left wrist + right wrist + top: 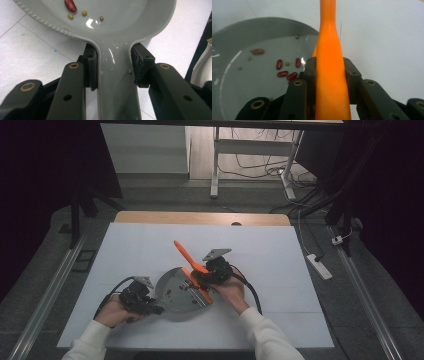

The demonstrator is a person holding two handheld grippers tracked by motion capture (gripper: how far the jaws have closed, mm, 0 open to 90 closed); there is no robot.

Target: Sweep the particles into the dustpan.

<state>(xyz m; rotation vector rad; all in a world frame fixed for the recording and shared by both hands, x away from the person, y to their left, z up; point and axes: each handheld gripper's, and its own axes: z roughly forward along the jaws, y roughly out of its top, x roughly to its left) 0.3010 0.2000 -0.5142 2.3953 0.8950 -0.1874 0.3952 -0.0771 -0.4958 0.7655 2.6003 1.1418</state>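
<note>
Beans (287, 73) lie in the grey dustpan (172, 292) on the desk (150, 245). The left hand-held gripper (150, 306) grasps its handle; the right hand-held gripper (202, 276) clamps the orange brush (187, 254), whose bristle end is hidden behind that gripper.

One overhead camera, two riding close on the tools.

The high view looks forward and down from above the person's side of the desk (150, 245), far enough to take in the whole top with the grey dustpan (176, 292) near its front middle. The left gripper view sits right behind the dustpan's handle (116, 82), facing along it into the pan. The right gripper view looks along the orange brush handle (329, 72), with the dustpan just beside it. All three views share the dustpan and its scattered beans (287, 72).
</note>
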